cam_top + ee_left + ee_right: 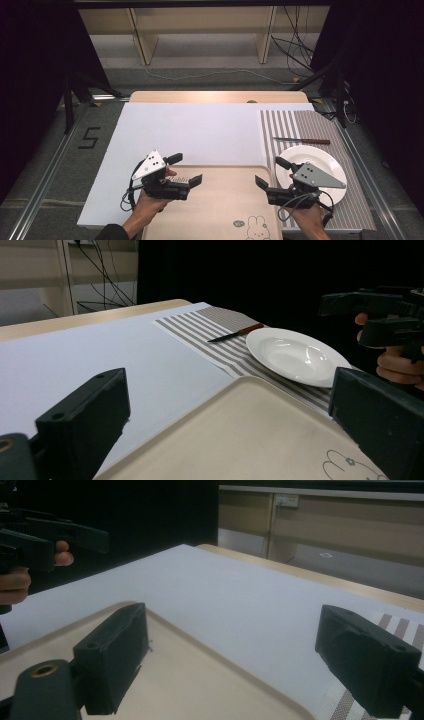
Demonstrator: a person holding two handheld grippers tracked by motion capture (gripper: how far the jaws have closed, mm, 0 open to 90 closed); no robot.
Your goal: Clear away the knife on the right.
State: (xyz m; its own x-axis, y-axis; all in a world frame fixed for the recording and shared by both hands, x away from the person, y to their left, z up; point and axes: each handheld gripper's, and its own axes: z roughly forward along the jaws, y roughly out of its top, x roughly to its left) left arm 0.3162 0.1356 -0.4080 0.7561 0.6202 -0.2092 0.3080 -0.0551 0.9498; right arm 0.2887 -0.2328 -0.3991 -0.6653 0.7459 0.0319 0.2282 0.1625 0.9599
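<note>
both grippers wide and empty over the tray's two sides

we see the left gripper (pixel 186 170) and the right gripper (pixel 270 174) facing inward across the beige tray (pixel 220 200), jaws spread and holding nothing — a stance we judge suits taking the tray by its side rims. the white plate (pixel 320 160) sits on the striped mat (pixel 300 125), touching or just beside the tray's right rim, crowding the right hand (pixel 305 215); the knife (pixel 302 140) lies beyond it, well clear.

The white sheet (pixel 190 132) on the worktop lay bare and open to a hand. On the striped mat (pixel 305 125), a plate (pixel 320 160) and a knife (pixel 302 140) stood in the way. The tray (pixel 225 200) was bare between the grippers.
</note>
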